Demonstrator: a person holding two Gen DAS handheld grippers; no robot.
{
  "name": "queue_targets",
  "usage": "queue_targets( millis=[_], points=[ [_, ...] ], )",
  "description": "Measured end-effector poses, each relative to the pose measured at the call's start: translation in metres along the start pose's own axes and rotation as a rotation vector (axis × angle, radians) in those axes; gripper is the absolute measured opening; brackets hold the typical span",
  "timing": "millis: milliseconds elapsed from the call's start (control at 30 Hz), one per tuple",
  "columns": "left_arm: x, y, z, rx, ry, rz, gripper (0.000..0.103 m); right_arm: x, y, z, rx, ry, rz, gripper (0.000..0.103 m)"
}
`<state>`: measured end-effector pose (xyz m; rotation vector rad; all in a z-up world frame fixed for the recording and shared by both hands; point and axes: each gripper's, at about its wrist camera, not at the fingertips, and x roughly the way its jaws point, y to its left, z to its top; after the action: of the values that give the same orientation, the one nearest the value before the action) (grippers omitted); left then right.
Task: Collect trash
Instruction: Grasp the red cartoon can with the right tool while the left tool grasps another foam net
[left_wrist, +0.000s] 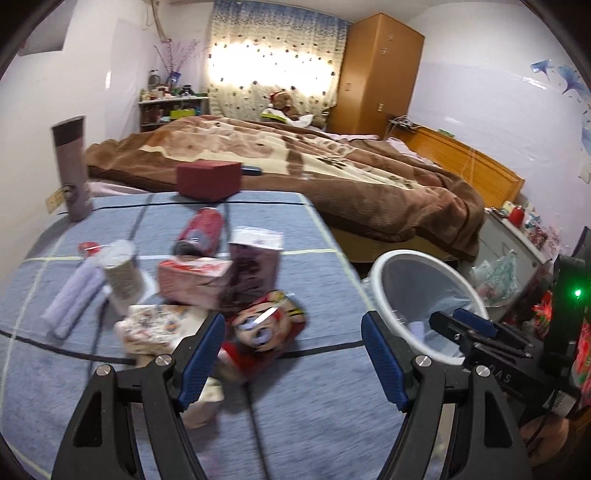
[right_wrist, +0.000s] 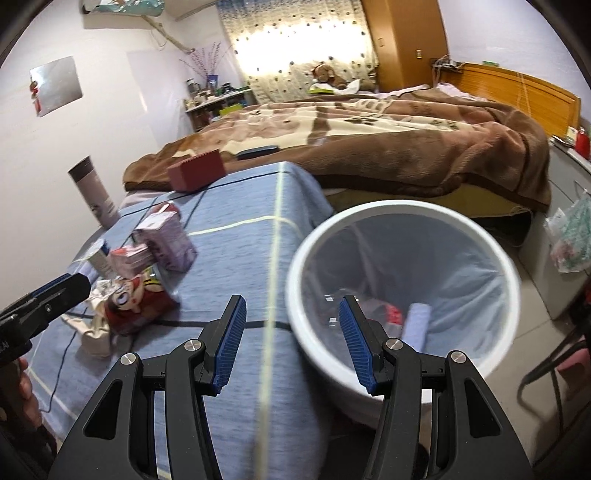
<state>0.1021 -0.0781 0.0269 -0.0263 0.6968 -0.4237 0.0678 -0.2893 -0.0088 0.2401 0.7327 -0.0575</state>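
Note:
Trash lies on the blue-clothed table (left_wrist: 110, 387): a red cartoon snack bag (left_wrist: 266, 328), a pink box (left_wrist: 195, 280), a purple carton (left_wrist: 255, 266), a red can (left_wrist: 201, 232) on its side, a paper cup (left_wrist: 122, 273), a lavender roll (left_wrist: 74, 299) and a patterned packet (left_wrist: 151, 325). My left gripper (left_wrist: 293, 325) is open just short of the snack bag and holds nothing. My right gripper (right_wrist: 291, 306) is open and empty over the table edge beside the white lined bin (right_wrist: 369, 210). In the bin lie a lavender roll (right_wrist: 417, 325) and a red scrap (right_wrist: 393, 314).
A dark red box (left_wrist: 208, 179) and a tall grey tube (left_wrist: 72, 173) stand at the table's far end. A bed with a brown blanket (left_wrist: 332, 166) lies beyond. A plastic bag (right_wrist: 570, 243) hangs from a cabinet right of the bin. The left gripper (right_wrist: 55, 291) shows at the right wrist view's left edge.

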Motion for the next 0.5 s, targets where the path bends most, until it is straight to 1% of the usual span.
queue_targets(
  millis=[100, 200, 267, 400, 500],
  points=[
    [-0.008, 0.014, -0.003, 0.003, -0.023, 0.067, 0.078, 0.001, 0.012, -0.003, 0.0, 0.003, 0.032, 0.054],
    [-0.016, 0.032, -0.004, -0.032, -0.042, 0.129, 0.078, 0.006, 0.025, -0.005, 0.011, 0.019, 0.058, 0.054],
    [-0.019, 0.048, -0.007, -0.074, -0.038, 0.13, 0.078, 0.008, 0.033, -0.006, 0.007, 0.033, 0.078, 0.054],
    [-0.024, 0.077, -0.012, -0.122, -0.032, 0.178, 0.08, 0.017, 0.054, -0.008, 0.002, 0.07, 0.114, 0.054],
    [-0.028, 0.096, -0.015, -0.153, -0.033, 0.194, 0.08, 0.021, 0.071, -0.009, -0.023, 0.081, 0.127, 0.054]
  ],
)
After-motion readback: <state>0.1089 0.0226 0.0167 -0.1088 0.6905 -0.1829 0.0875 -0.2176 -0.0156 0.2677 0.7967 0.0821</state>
